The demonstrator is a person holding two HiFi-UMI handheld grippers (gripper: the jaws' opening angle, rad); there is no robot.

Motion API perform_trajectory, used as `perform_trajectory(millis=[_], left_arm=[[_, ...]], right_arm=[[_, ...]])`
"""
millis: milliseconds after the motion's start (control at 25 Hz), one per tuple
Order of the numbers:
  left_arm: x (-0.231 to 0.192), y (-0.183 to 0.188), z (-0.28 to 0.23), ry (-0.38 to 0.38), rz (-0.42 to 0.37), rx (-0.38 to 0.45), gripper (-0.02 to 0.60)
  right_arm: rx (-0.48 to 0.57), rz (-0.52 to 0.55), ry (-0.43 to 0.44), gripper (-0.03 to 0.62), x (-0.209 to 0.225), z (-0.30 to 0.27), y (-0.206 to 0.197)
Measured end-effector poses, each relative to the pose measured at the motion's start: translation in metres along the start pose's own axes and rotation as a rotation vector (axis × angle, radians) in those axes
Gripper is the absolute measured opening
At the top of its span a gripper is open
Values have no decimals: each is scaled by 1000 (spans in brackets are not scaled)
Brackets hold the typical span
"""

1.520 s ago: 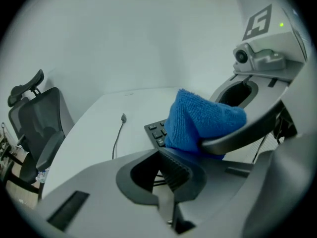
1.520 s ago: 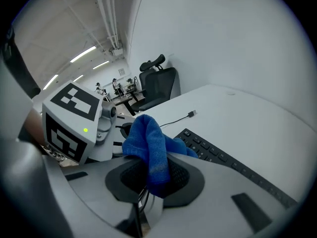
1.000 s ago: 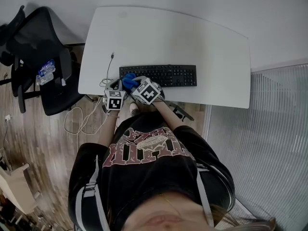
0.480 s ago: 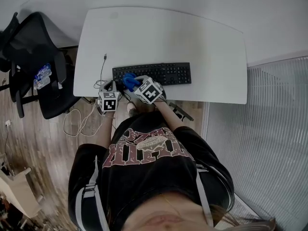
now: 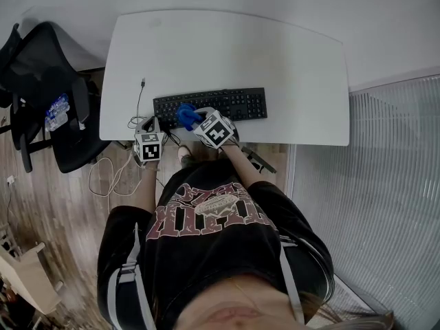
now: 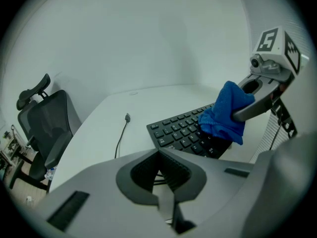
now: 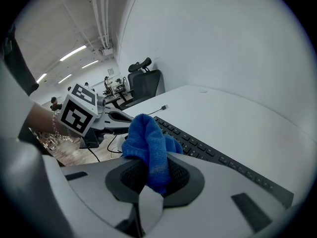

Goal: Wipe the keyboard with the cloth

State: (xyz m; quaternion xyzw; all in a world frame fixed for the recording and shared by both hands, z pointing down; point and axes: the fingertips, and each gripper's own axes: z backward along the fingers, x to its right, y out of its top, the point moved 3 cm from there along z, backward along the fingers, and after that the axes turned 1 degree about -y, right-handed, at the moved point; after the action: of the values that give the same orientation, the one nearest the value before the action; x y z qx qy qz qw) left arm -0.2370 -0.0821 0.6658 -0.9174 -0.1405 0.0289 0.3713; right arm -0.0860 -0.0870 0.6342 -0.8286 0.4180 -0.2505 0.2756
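- Cloth (image 7: 146, 138), blue, sat pinched in my right claw (image 7: 151, 180), bunched over the keyboard's (image 5: 234, 104) left end.
- My left claw (image 6: 161, 177) was pressed together on nothing, near the table's (image 5: 275, 60) front edge, just left of the keyboard.
- Wiping well would mean light, even passes along the key rows, rightward.
- Loose cable (image 5: 139, 98) lay left of the keyboard, a likely snag; a chair (image 5: 48, 95) stood beyond, well apart.

cloth (image 5: 185, 114) slid rightward along keyboard (image 5: 240, 104), away from left tool (image 5: 146, 125)
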Motion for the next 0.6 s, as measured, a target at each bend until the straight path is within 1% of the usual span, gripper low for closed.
perform_trajectory(millis=[320,400,600], left_arm=[[-1,-1,-1,18,12,12,35],[-1,-2,-2,20,19,3,35],[1,-2,-1,30,20,-5,35]], right_arm=[[-6,2,-31,64,13,11,-11],[-10,5,-39,64,17,14,-14],[-5,-32,-62,64,30,27,-23]])
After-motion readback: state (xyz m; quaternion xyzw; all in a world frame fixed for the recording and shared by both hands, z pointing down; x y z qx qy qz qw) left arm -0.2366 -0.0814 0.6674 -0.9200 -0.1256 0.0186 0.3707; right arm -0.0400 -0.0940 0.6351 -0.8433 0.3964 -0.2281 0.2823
